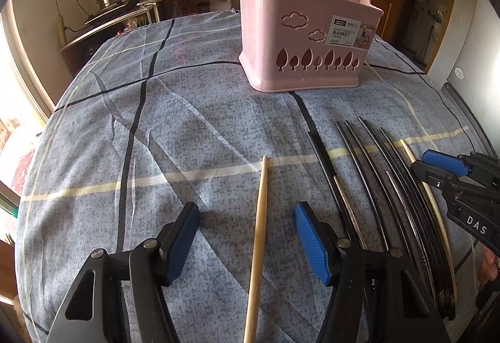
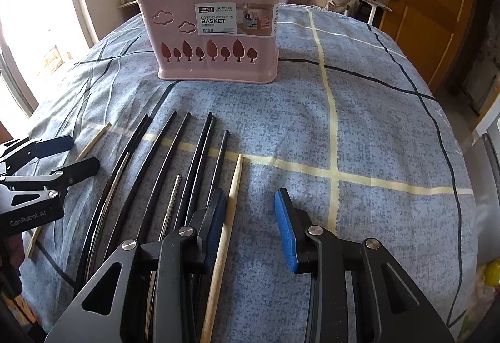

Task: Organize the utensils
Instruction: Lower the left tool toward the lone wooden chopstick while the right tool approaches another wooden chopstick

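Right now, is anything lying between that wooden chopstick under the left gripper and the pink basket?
Nothing visible does. Bare cloth runs from the wooden chopstick, lying between the left gripper's open jaws, to the pink basket. The black chopsticks lie off to one side.

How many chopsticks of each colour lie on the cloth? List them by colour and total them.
Black chopsticks: 6
Silver metal chopsticks: 2
Light wooden chopsticks: 2
Total: 10

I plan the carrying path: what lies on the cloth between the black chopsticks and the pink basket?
Only bare tablecloth lies between the black chopsticks and the pink basket, in both wrist views.
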The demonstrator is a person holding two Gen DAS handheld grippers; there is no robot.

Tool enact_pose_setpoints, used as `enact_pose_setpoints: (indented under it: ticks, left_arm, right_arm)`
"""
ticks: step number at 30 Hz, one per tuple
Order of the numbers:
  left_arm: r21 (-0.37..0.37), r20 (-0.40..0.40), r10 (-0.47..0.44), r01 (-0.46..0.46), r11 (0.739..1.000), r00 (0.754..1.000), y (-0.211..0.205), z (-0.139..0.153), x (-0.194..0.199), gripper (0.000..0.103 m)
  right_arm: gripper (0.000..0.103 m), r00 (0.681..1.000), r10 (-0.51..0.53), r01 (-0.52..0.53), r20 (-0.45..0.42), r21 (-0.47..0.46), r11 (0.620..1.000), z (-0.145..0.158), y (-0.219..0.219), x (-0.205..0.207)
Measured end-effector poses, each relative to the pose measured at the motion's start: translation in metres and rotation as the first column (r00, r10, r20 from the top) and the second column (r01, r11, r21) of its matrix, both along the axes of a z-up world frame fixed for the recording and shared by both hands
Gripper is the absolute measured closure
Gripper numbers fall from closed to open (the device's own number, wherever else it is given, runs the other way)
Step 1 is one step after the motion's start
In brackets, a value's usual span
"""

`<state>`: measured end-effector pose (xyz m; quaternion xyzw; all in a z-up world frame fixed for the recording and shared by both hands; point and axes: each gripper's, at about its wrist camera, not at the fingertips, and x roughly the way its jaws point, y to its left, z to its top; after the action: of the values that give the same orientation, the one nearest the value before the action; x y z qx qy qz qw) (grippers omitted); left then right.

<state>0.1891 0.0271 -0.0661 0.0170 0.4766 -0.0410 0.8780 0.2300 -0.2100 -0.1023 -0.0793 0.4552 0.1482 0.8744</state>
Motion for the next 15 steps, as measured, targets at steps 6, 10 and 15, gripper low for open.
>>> enact_pose_setpoints:
  ticks: [6, 10, 15]
  left_arm:
    - [0.022, -0.017, -0.039, 0.039, 0.999, 0.999, -0.013, 0.003, 0.010, 0.059]
    - [0.026, -0.050, -0.071, 0.073, 0.997, 0.996, -0.017, 0.003, 0.017, 0.060]
    - [0.005, -0.071, -0.103, 0.103, 0.995, 0.992, -0.015, 0.002, 0.026, 0.060]
  right_arm:
    - [0.085, 1.000, -0.002, 0.001, -0.018, -0.011, 1.000, 0.001, 0.001, 0.010]
    - [0.085, 0.999, -0.002, 0.001, -0.051, -0.013, 1.000, 0.002, 0.002, 0.017]
    - [0.091, 0.997, -0.013, 0.014, -0.071, 0.000, 1.000, 0.003, 0.002, 0.026]
